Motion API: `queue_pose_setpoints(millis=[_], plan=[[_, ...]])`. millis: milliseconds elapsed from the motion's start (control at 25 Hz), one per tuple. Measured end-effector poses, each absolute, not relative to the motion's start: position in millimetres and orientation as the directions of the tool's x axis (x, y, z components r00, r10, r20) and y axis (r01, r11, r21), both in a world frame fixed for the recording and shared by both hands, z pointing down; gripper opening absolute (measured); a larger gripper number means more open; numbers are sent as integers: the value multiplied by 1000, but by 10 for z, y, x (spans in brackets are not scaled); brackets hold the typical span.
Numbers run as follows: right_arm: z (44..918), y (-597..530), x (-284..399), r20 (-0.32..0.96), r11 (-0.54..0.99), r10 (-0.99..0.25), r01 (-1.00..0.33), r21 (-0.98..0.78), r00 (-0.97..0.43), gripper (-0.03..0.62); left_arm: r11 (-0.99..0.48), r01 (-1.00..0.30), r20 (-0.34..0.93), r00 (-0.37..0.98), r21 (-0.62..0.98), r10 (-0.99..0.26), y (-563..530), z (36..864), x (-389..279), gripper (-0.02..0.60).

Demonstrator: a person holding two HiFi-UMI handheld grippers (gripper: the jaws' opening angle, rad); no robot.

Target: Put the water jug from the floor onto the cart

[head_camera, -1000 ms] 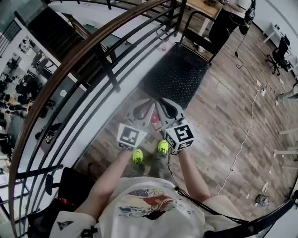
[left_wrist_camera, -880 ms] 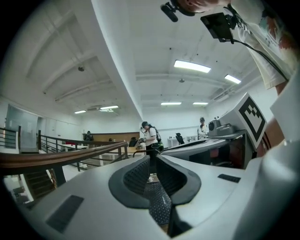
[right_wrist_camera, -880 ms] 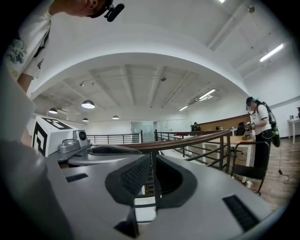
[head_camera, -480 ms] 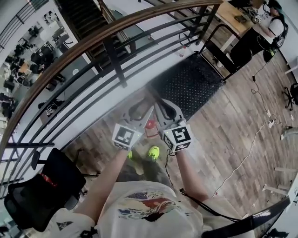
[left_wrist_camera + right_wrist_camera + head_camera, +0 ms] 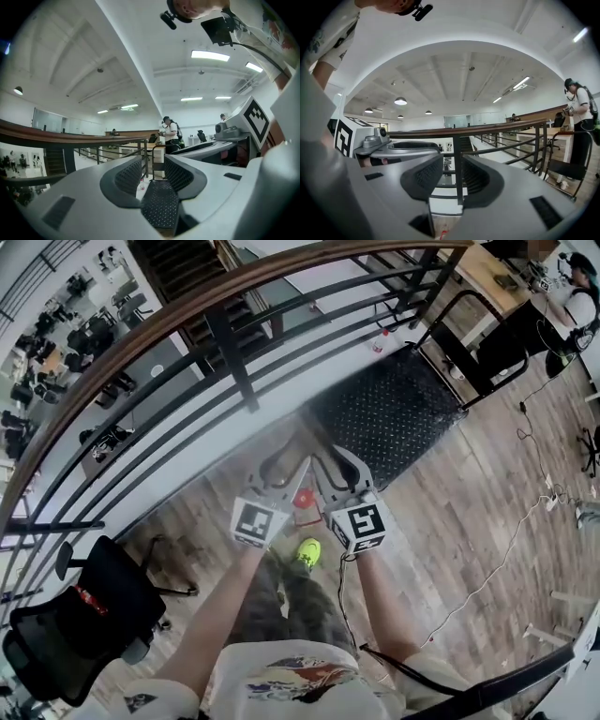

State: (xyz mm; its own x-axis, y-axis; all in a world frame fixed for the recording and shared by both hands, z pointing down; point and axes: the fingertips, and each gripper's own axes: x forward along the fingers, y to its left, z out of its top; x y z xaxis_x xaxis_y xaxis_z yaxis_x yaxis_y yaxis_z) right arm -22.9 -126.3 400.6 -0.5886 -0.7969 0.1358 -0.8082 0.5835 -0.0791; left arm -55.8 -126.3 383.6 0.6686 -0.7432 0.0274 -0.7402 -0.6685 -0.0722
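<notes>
Only the red cap (image 5: 302, 498) of the water jug shows clearly, low between my two grippers in the head view; a red scrap (image 5: 440, 233) sits at the bottom edge of the right gripper view. The black flat cart (image 5: 394, 413) with a tube handle stands ahead to the right, and its studded deck (image 5: 159, 201) fills the gap in the left gripper view. My left gripper (image 5: 286, 460) (image 5: 153, 176) and right gripper (image 5: 336, 463) (image 5: 452, 180) are held side by side and pointing level. Both pairs of jaws are opening, with nothing between them.
A dark railing (image 5: 234, 362) with a wooden top rail runs across just ahead, one post (image 5: 459, 173) close by. A black office chair (image 5: 84, 615) stands at the left. A small bottle (image 5: 382, 334) is beside the cart, cables (image 5: 506, 559) lie on the wood floor, and a person (image 5: 553, 296) stands at a desk.
Both grippers have come down and forward toward the floor by the railing, still side by side. The red cap now sits lower between them.
</notes>
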Motion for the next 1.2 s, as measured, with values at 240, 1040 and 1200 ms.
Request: queue_pose_setpoints(millis=[240,1040,1200], plan=[[4788,-1340,-331,179,556,-805,-824,-108,-566,117,-671,-739,8,672,-64,-741,-1392,4522,-658,127],[7069,-1393,-489,365,561,-748,-822,-99,-554,118,-709,-701,224,705,75,-673,-1300,7003,-817,127],[7514,-1340,-510,414,564,-724,-819,-105,-551,124,-678,-726,220,685,118,-695,-1340,7390,-851,127]])
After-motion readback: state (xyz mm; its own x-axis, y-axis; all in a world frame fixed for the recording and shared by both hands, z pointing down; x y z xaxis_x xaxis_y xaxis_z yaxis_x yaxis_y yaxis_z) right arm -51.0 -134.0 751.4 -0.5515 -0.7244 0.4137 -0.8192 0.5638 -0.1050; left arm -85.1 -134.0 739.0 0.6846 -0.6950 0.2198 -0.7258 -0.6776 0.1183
